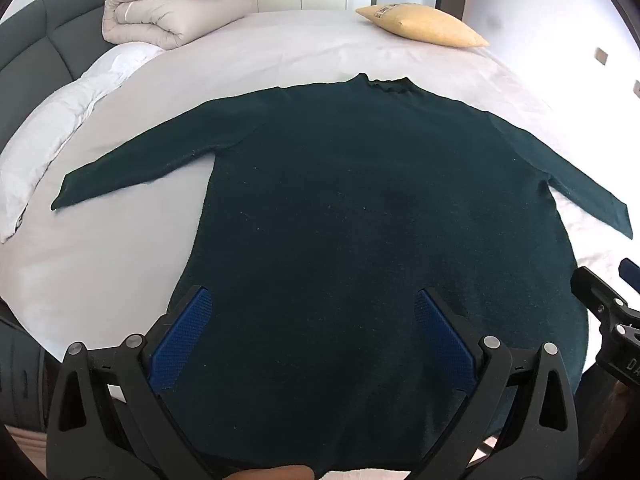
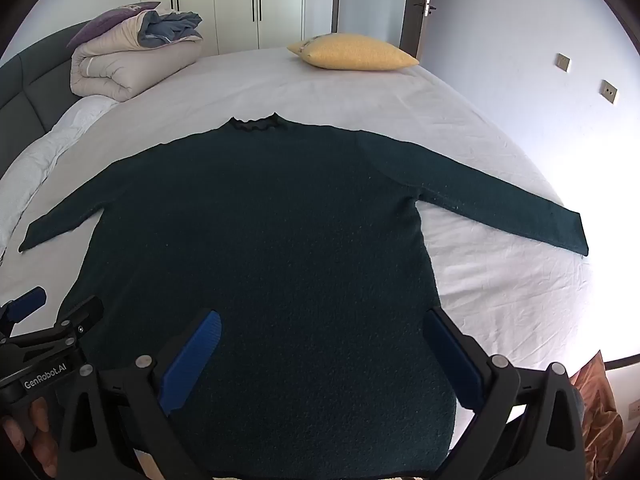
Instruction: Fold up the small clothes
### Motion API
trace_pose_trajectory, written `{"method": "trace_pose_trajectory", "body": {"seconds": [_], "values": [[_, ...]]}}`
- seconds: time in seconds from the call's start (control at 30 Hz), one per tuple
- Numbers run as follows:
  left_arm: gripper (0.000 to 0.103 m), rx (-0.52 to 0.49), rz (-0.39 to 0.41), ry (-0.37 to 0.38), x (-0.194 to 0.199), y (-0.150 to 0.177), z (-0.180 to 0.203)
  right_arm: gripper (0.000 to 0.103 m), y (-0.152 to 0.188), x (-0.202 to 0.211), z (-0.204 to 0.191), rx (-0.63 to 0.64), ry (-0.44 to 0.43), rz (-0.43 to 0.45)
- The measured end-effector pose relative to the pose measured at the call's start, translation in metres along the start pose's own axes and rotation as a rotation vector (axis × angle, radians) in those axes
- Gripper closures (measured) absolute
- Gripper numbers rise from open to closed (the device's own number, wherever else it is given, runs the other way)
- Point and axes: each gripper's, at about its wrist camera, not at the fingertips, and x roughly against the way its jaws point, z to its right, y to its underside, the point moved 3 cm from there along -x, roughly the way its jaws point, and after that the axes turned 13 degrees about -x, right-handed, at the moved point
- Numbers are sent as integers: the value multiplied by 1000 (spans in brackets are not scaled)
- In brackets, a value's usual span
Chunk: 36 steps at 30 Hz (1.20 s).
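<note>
A dark green long-sleeved sweater [image 1: 360,200] [image 2: 260,240] lies flat on the bed, collar far from me, both sleeves spread out to the sides. My left gripper [image 1: 314,300] hovers over the sweater's lower left part, blue pads wide apart, nothing between them. Over the hem's right part my right gripper [image 2: 324,320] stands open as well, its right finger near the sweater's right side edge. Each gripper shows at the edge of the other's view: the right one [image 1: 624,280], the left one [image 2: 60,304], with a person's hand [image 2: 28,440] holding it.
The bed sheet [image 1: 280,56] [image 2: 480,280] is pale and lightly wrinkled. A folded duvet [image 1: 172,12] [image 2: 128,64] sits at the far left by the dark headboard [image 1: 36,48]. A yellow pillow [image 1: 424,26] [image 2: 352,52] lies at the far edge. White bedding [image 1: 52,120] runs along the left.
</note>
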Motion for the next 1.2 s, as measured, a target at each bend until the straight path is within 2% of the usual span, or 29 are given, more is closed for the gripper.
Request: {"method": "trace_pose_trajectory", "body": {"seconds": [0.27,0.3,1.2], "values": [[0,-16,3,-46,5,2,4,0,1,-2,0,0,2,-3],[0,-7,-8,-5,-3,-2,9,0,1,-2,0,0,2,-3],[0,3,-10,3,-4,2,3,0,4,-6,0,0,2,-7]]}}
